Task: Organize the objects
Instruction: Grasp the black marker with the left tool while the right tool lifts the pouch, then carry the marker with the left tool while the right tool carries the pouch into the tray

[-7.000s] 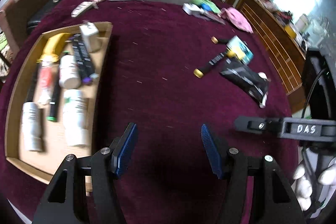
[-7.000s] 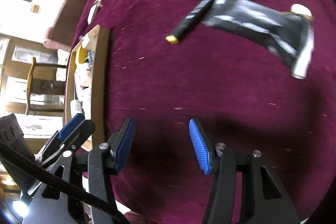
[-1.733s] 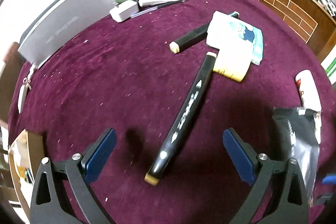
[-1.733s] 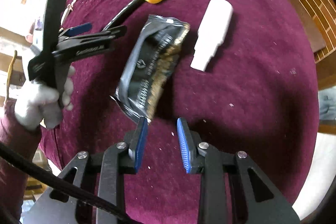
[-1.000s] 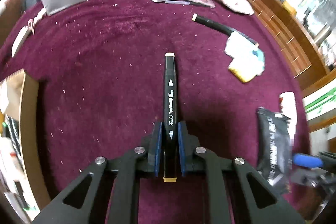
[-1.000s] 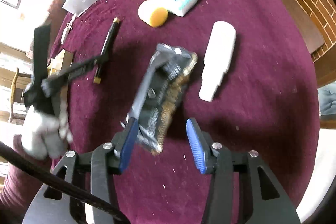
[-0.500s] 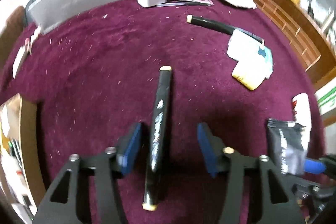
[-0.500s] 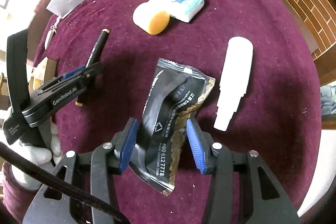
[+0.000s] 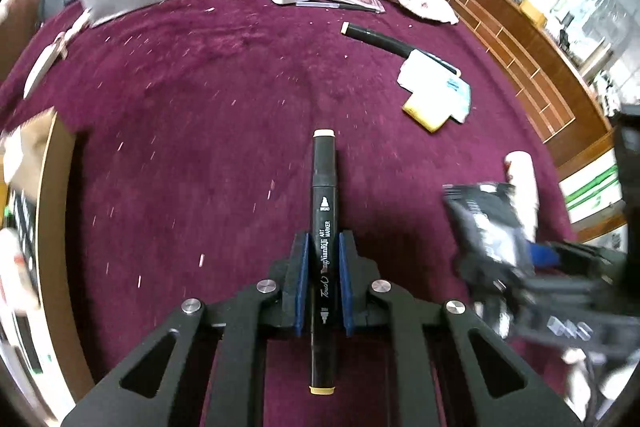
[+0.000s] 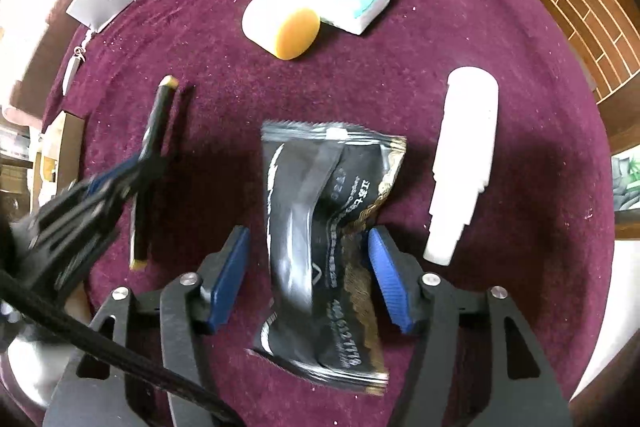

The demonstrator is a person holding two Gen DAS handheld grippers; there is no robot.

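**Marker re-clamped, pouch jaws widening**

Since the frame half a second back, the left gripper (image 9: 322,283) is again pinching the black art marker with cream end caps (image 9: 323,227), its 2 blue pads pressing the barrel mid-length, the marker pointing away over the maroon velvet tablecloth (image 9: 200,107). The right gripper (image 10: 306,277) jaws have just been opening; the crinkled black foil pouch (image 10: 326,247) is sitting between them, the left pad clear of it. A white plastic bottle (image 10: 464,163) is lying just right of the pouch.
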